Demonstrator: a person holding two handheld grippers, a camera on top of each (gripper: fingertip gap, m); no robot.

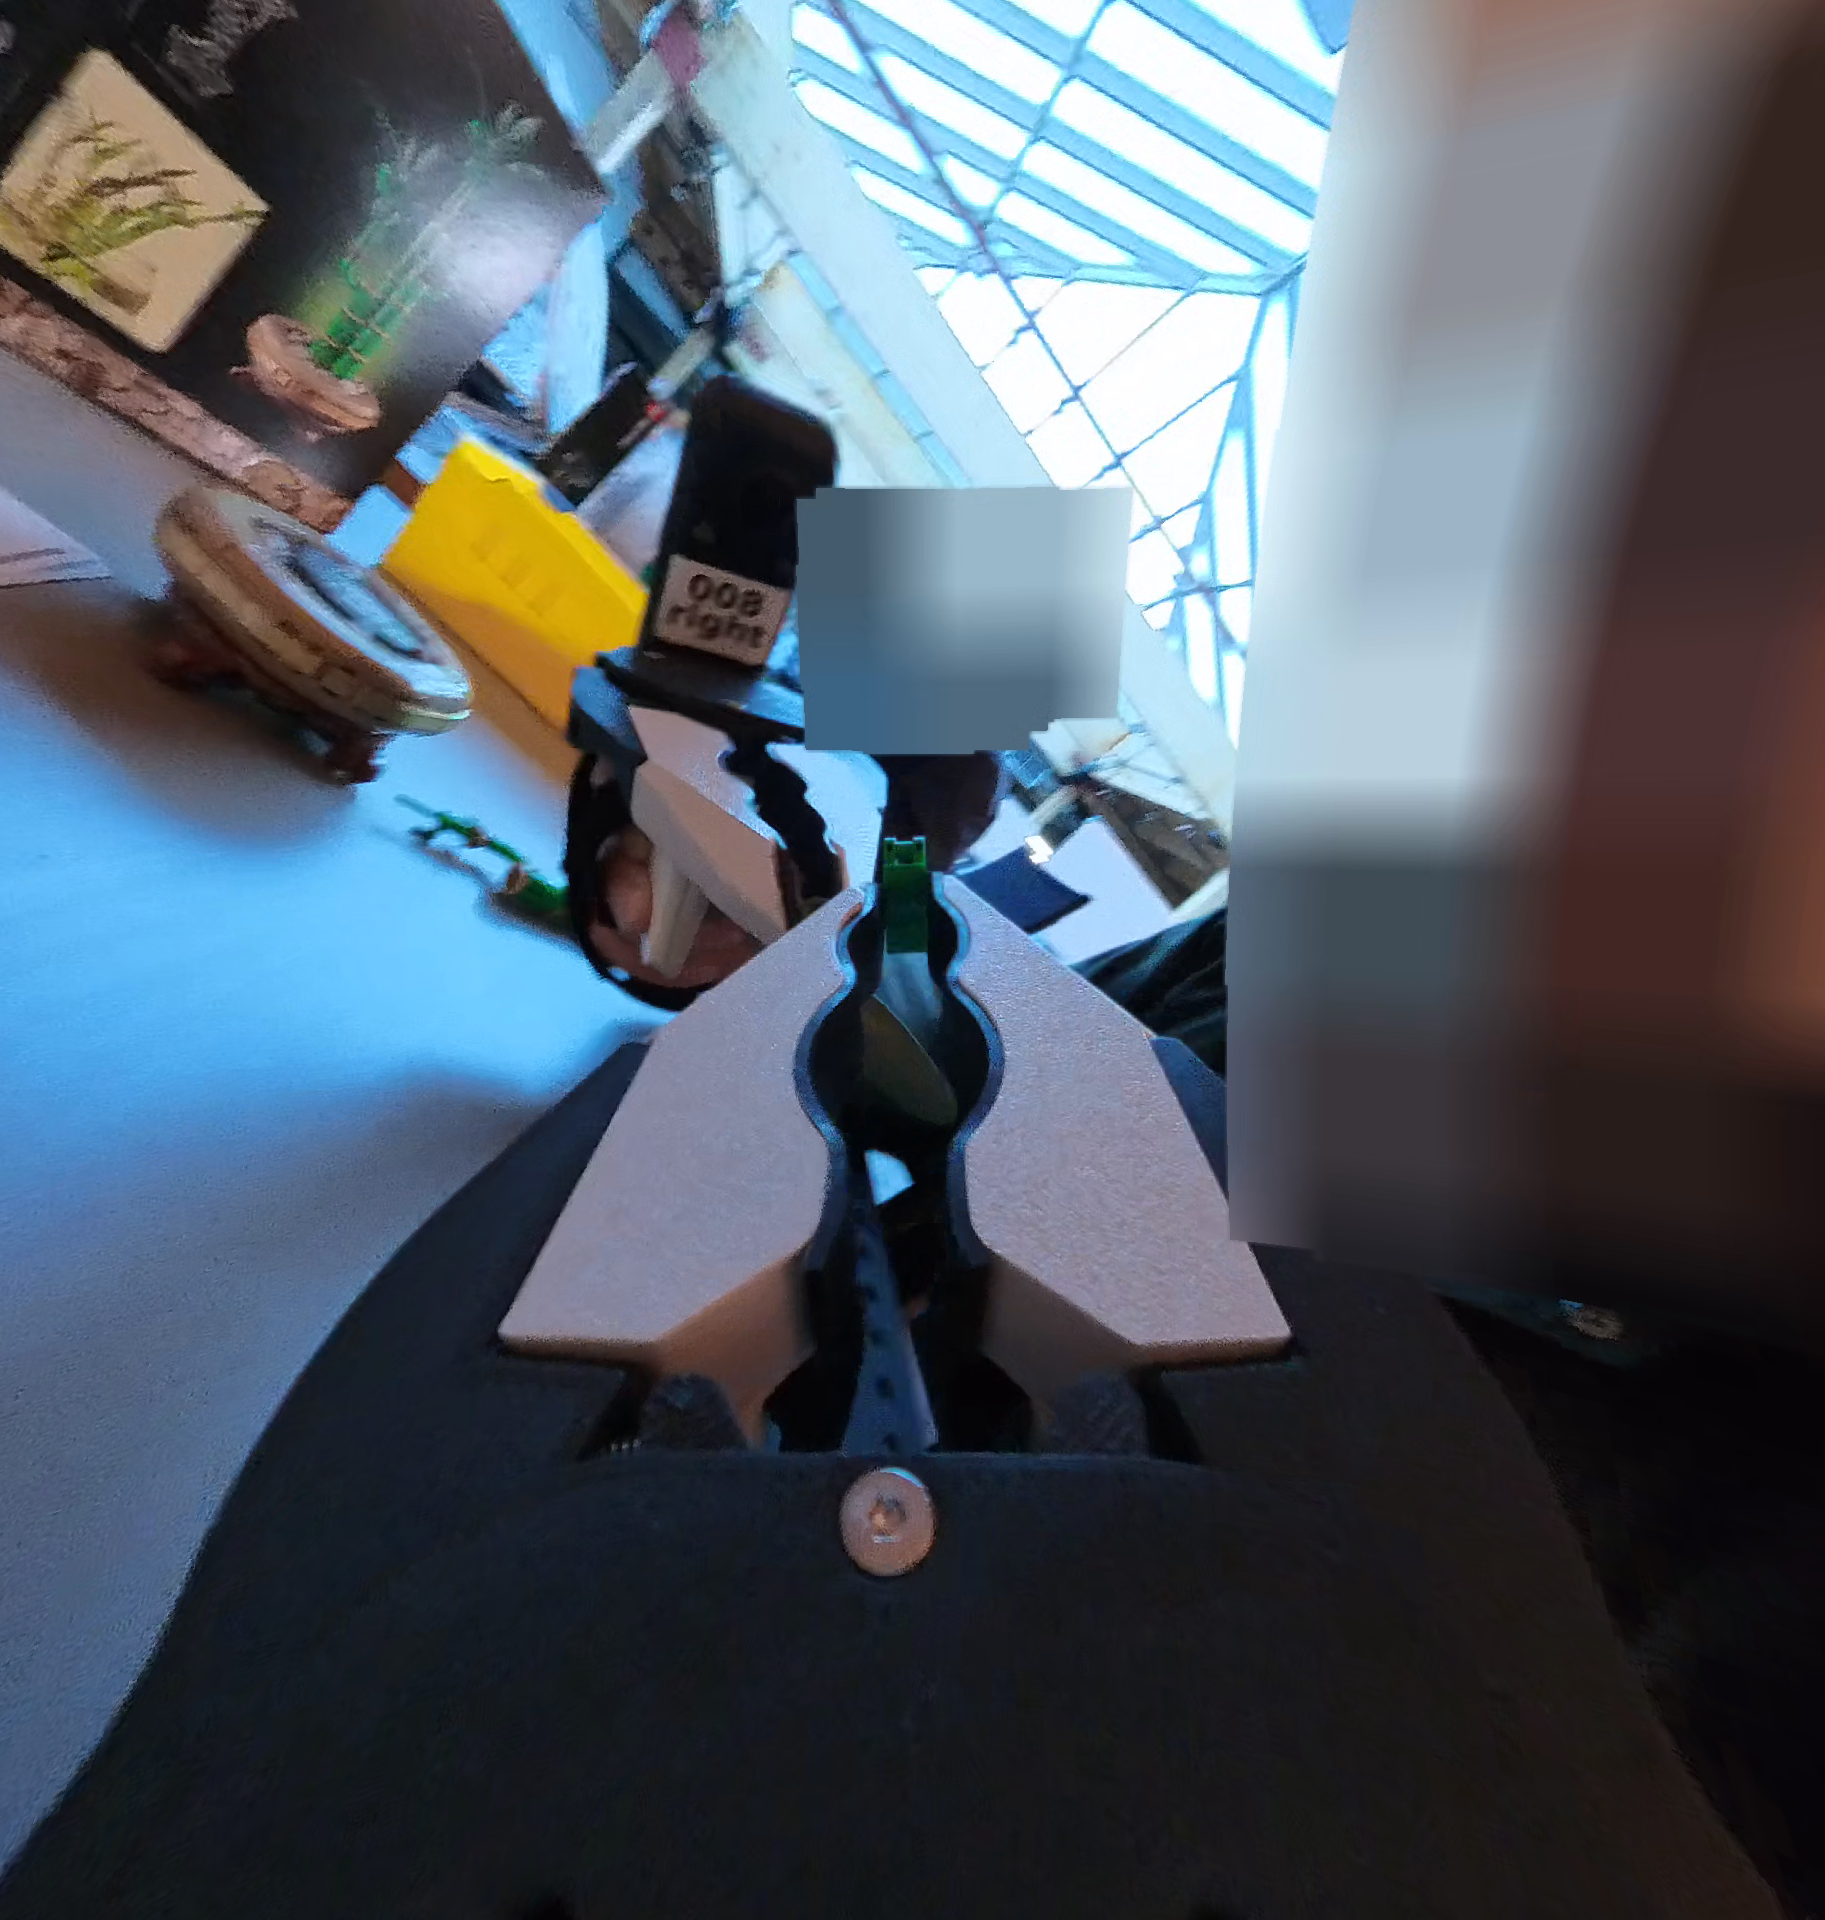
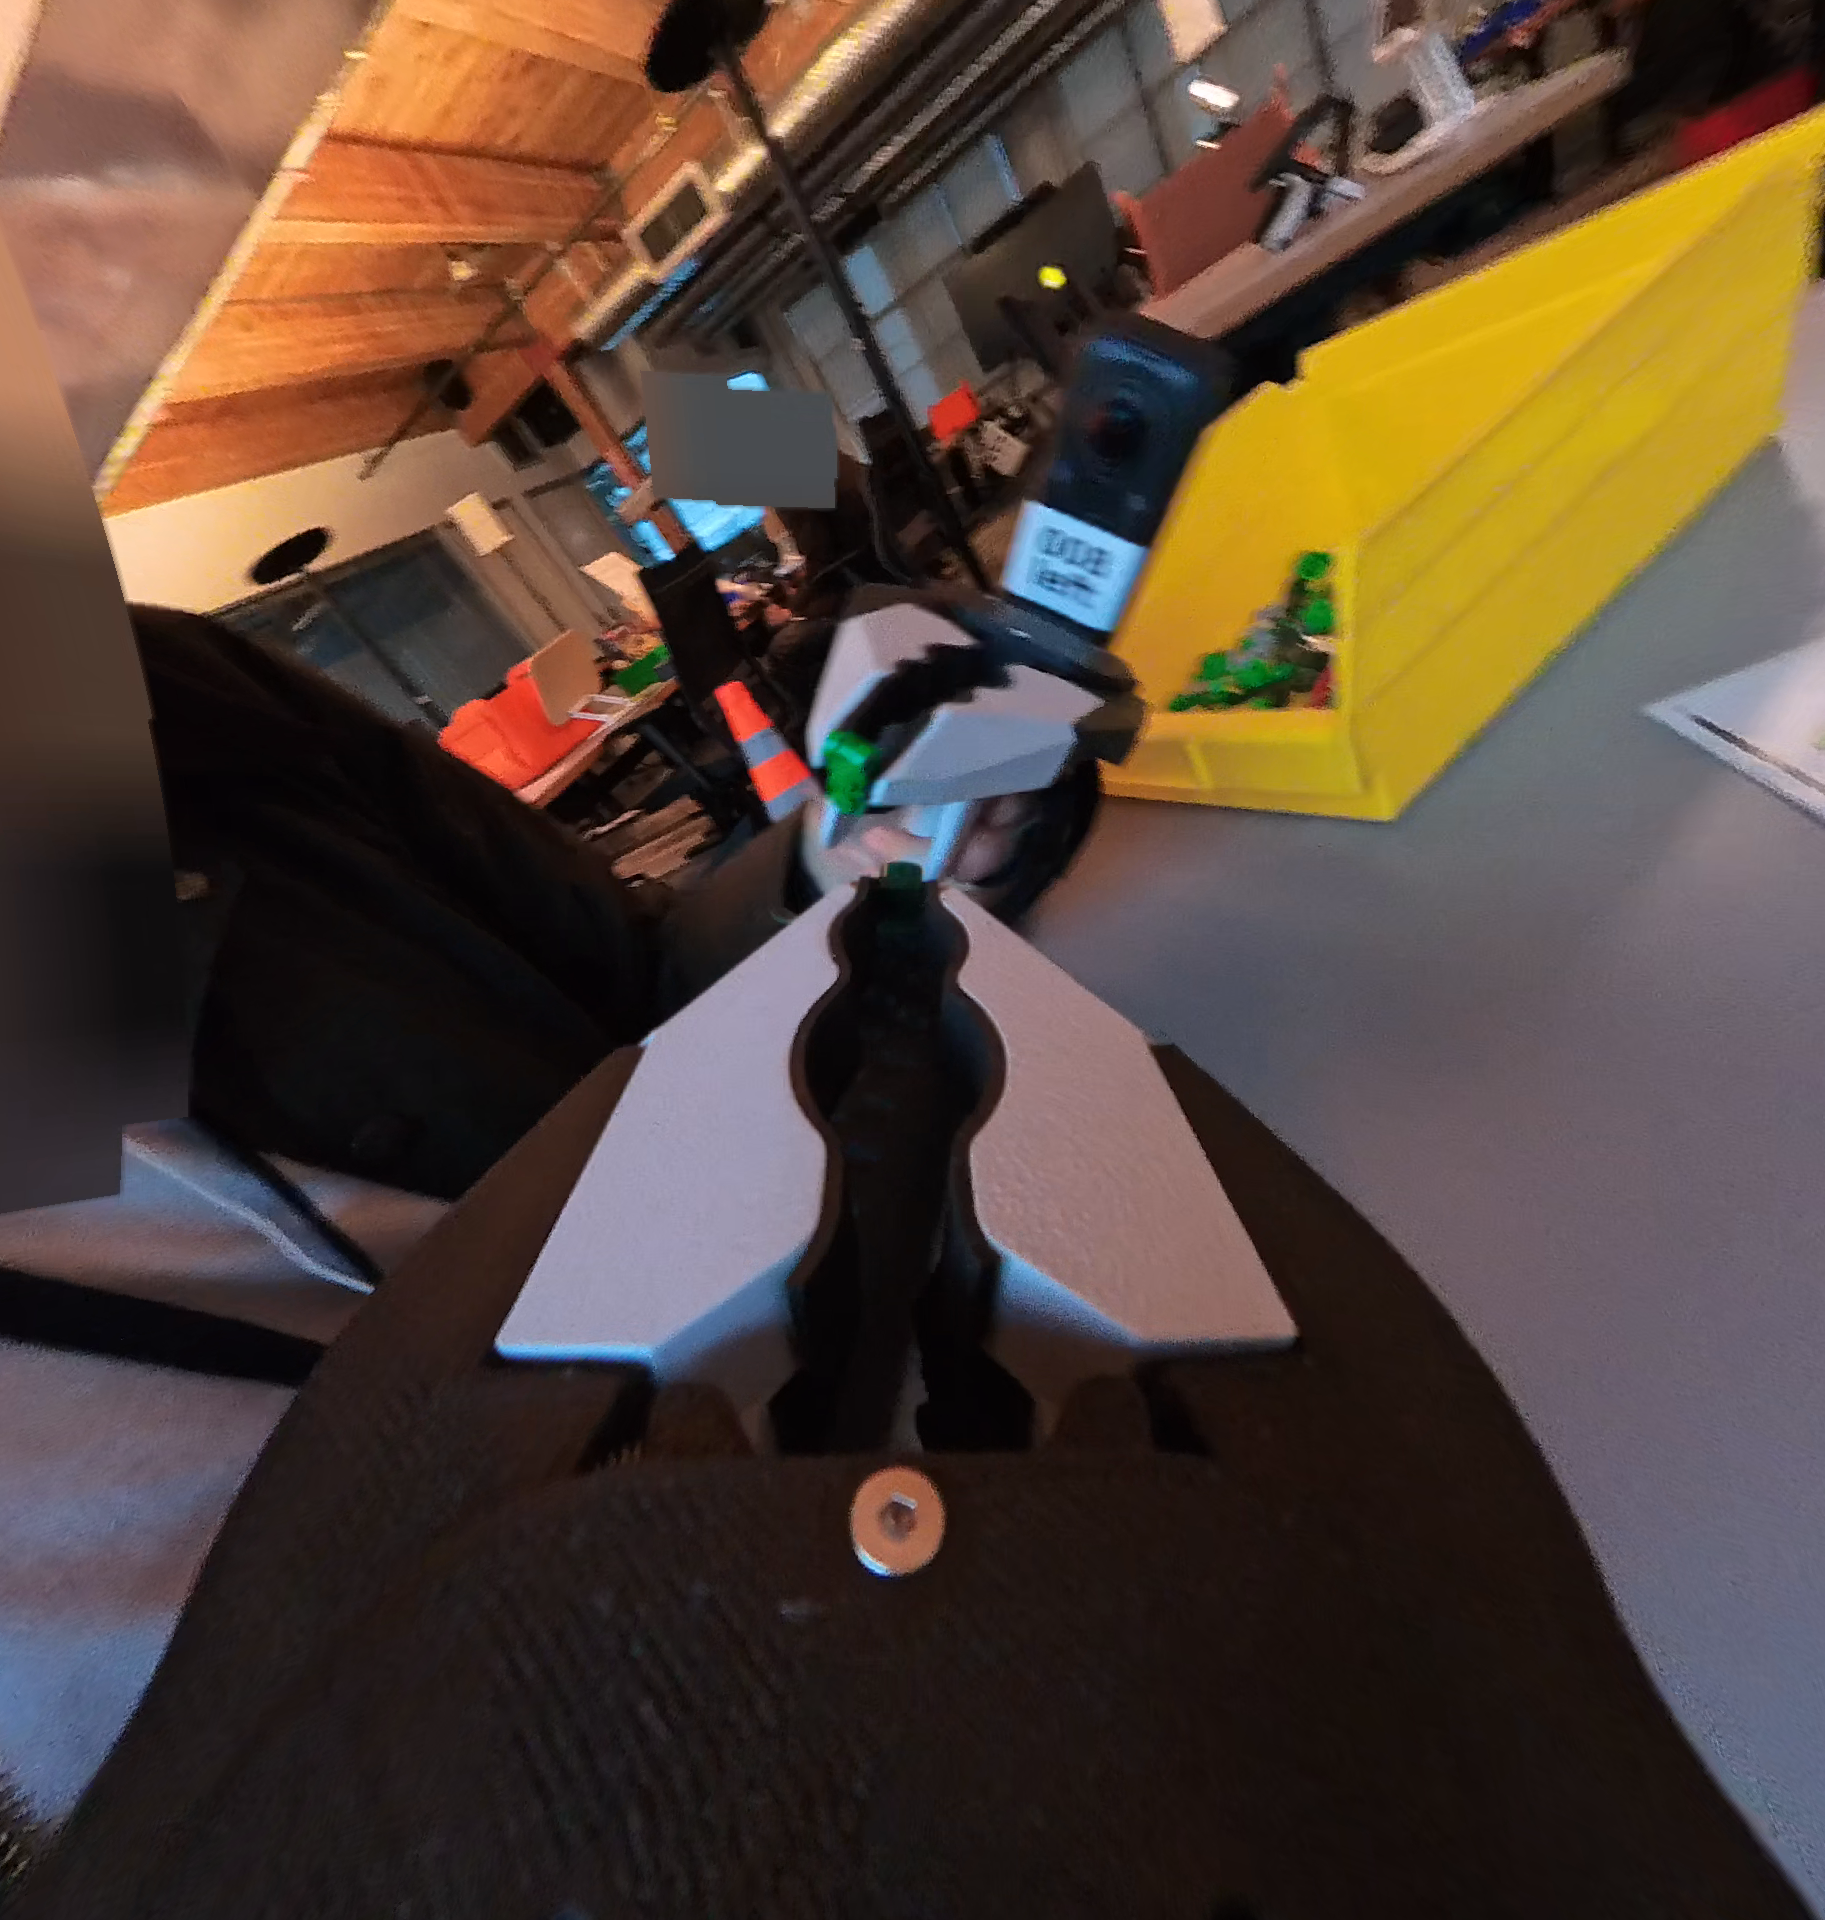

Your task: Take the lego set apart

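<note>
In the left wrist view, my left gripper point(image 1: 903, 899) is shut on a small green lego piece point(image 1: 906, 883) that sticks out past the fingertips, held in the air. The right gripper point(image 1: 710, 831) shows just beyond it to the left. In the right wrist view, my right gripper point(image 2: 900, 899) is shut on a small dark green lego piece point(image 2: 900, 876) at its tips. The left gripper point(image 2: 887, 758) is close ahead, with its green piece point(image 2: 846, 769) in its fingers. The two pieces are apart. A round tan lego base point(image 1: 305, 623) stands on the grey table point(image 1: 212, 1039).
A yellow bin point(image 2: 1510, 499) on the table holds several green lego pieces point(image 2: 1272, 644); it also shows in the left wrist view point(image 1: 513, 582). A thin green lego stem point(image 1: 482, 847) lies on the table. A printed sheet point(image 2: 1801, 727) lies at the right. A dark box with a plant picture point(image 1: 264, 208) stands behind. The grippers are tip to tip, or close to it. My right tips are roughly 20 centimeters from the round tan lego base point(image 1: 305, 623).
</note>
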